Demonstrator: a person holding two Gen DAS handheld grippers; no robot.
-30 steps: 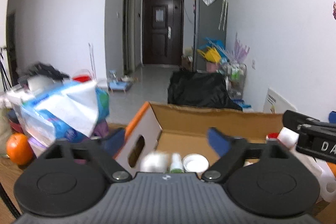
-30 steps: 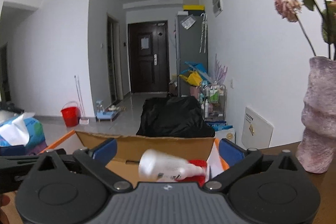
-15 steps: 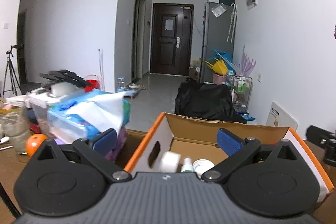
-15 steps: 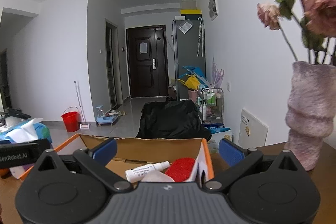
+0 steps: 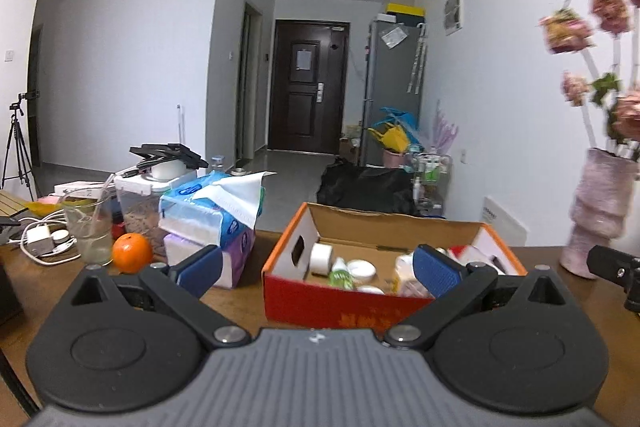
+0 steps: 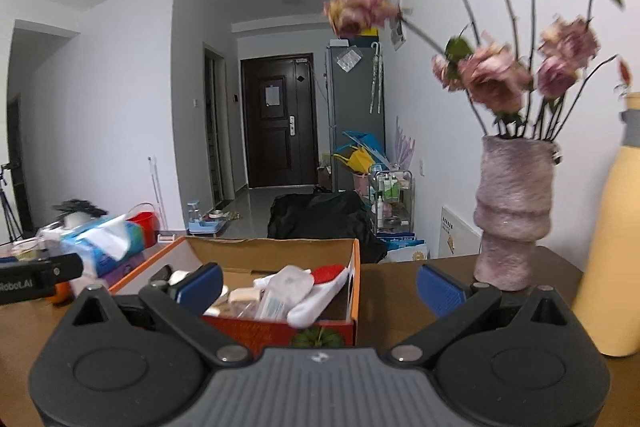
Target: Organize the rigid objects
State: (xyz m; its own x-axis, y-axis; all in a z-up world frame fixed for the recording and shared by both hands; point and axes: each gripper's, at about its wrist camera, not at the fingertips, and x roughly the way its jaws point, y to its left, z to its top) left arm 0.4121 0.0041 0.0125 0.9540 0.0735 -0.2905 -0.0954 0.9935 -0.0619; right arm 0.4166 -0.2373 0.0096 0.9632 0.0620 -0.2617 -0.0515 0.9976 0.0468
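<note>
Our left gripper (image 5: 318,265) and right gripper (image 6: 318,285) gape wide, holding nothing. The cardboard box (image 5: 340,301) of small items sits just ahead of both. Tissue packs (image 5: 212,215) and an orange (image 5: 132,253) lie front-left; a vase (image 6: 514,215) stands front-right.

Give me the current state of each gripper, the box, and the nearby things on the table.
left gripper: open, nothing between its fingers.
right gripper: open, empty.
cardboard box: open-topped, holding bottles, jars and a tape roll.
tissue pack: opened, one sheet sticking up.
orange: whole, on the table.
glass: upright.
vase: upright, holding dried flowers.
yellow bottle: upright.
</note>
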